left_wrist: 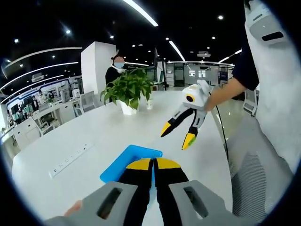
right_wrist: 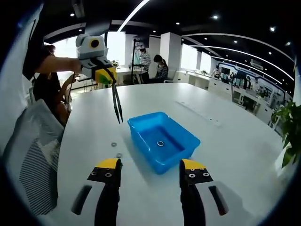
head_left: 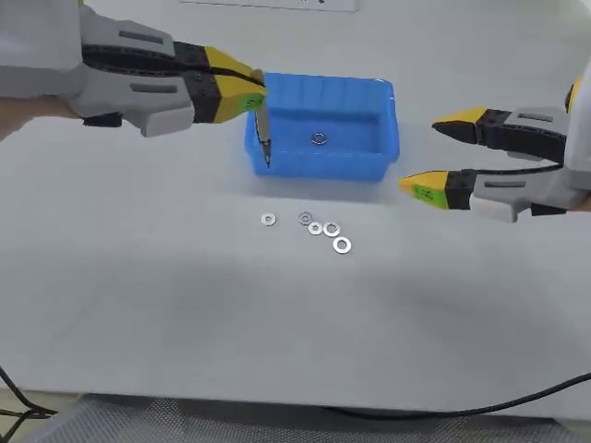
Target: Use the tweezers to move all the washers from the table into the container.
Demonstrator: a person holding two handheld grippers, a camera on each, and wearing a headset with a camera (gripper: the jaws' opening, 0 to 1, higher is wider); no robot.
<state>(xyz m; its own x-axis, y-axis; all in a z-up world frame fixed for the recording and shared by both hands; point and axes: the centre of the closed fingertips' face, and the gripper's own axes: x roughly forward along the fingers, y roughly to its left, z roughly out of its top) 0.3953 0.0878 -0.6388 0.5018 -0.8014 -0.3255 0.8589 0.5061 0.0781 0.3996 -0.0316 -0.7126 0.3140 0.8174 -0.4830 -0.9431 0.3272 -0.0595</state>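
Your left hand-held gripper (head_left: 251, 89) pinched the tweezers (head_left: 263, 137) by the container (head_left: 323, 168) (one washer (head_left: 319, 139) inside); your right hand-held gripper (head_left: 420, 154) gaped empty.

No words or numbers can be read.
A small green sticker (head_left: 423, 193) sits near a tip of the right gripper (head_left: 417, 153). A second green sticker (head_left: 251, 103) sits near the tip of the left gripper (head_left: 261, 89). Any marks on them are too small to tell. In the left gripper view, lit signs (left_wrist: 194, 73) glow far back in the room, but they are too small and blurry to read.
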